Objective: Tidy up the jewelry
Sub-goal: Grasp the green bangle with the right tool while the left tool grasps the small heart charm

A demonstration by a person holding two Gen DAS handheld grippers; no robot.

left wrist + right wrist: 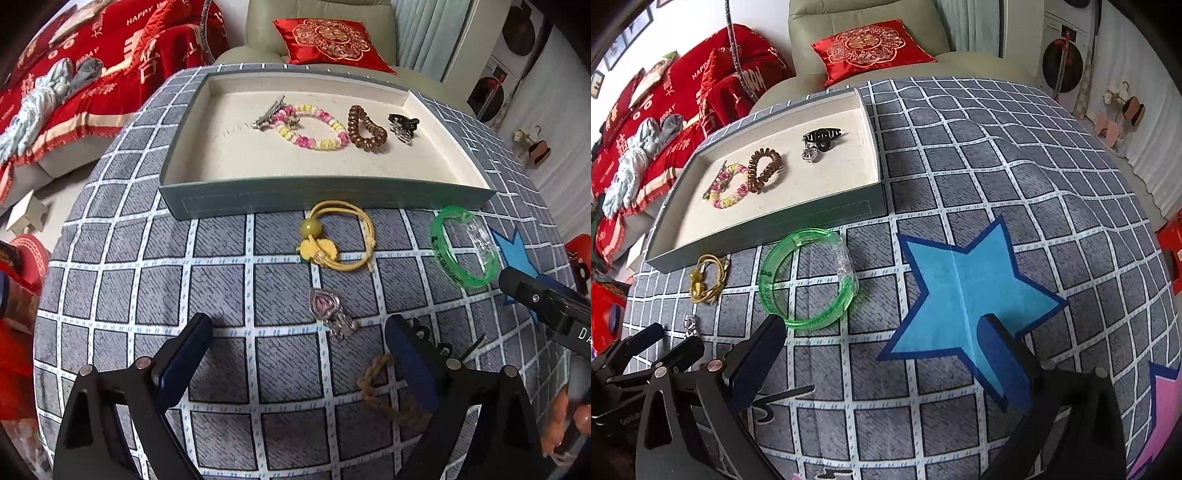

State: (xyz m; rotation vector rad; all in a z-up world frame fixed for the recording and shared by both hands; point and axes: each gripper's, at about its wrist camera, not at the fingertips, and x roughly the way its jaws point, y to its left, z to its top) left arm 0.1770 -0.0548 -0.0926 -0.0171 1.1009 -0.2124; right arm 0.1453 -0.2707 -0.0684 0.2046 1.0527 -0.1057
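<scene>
Both tongs are hovering wide apart and holding nothing over the checked cloth covering the counter (221, 258). The left tongs (299, 336) are pointing toward the tray (325, 192), which is sitting toward the far edge of the counter and is already holding a pink-and-yellow bead bracelet (314, 127), a brown coil hair tie (367, 129), a metal hair clip (267, 112) and a black claw clip (402, 123). Still lying loose on the cloth are a yellow cord hair tie (336, 236) just in front of the tray's near wall, a heart-shaped silver charm (330, 314) nearer the left tongs, a braided tan band (384, 387) partly hidden behind the left tongs' right-hand finger, and a green bangle (809, 277).

The right tongs (882, 347) are hanging just short of the green bangle, with their left-hand finger nearly at its near rim, beside a blue star (964, 291) on the cloth. The bangle seems the likely next pick. It is lying flat, so a sound grip probably means dipping one finger inside the ring and the other outside, pinching the near rim squarely; smooth plastic may slip if caught at an angle. It should then be lifted clear of the tray's near wall and set down on the bare lining at the tray's near side, away from the pieces already placed.
</scene>
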